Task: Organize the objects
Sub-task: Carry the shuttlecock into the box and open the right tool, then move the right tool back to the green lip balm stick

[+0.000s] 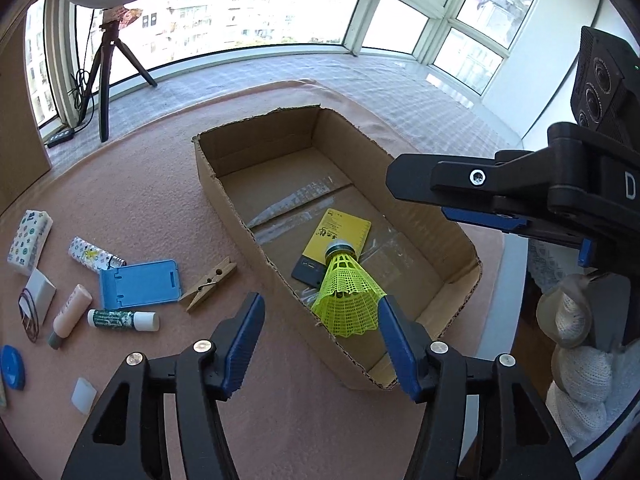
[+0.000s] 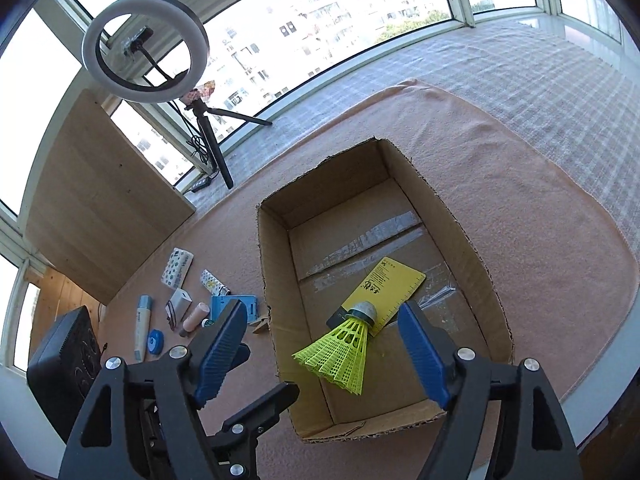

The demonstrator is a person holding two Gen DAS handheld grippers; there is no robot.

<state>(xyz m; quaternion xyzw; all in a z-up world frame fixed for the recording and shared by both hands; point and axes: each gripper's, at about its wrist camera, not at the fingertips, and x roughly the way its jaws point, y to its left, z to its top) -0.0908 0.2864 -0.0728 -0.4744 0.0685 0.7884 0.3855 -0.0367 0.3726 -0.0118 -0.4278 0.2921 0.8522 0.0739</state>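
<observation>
Left hand-held gripper (image 1: 320, 344): jaws spread wide, nothing held between them. The yellow shuttlecock (image 1: 346, 292) is seen just off the inner face of its right finger; whether the skirt touches the blue pad cannot be told. In the right wrist view the shuttlecock (image 2: 344, 350) is seen inside the cardboard box (image 2: 276, 320), on its side, cork tip resting on a yellow card (image 2: 394, 284) that lies flat on the box floor beside a clear plastic sleeve (image 2: 440, 300).

Right hand-held gripper (image 2: 322, 346): jaws likewise wide apart, empty, positioned over the near end of the box.

Box is set on a pink cloth (image 1: 160, 184) covering the bench. Left of the box, on the cloth, are noted: a wooden clothespin (image 1: 208, 284), a blue phone stand (image 1: 138, 284), a glue stick (image 1: 122, 319), a pink tube (image 1: 70, 314), a patterned tissue pack (image 1: 30, 242), and a small white box (image 1: 38, 292). All lie well apart from the grippers.

A ring light (image 2: 144, 50) on a tripod is seen by the window.
</observation>
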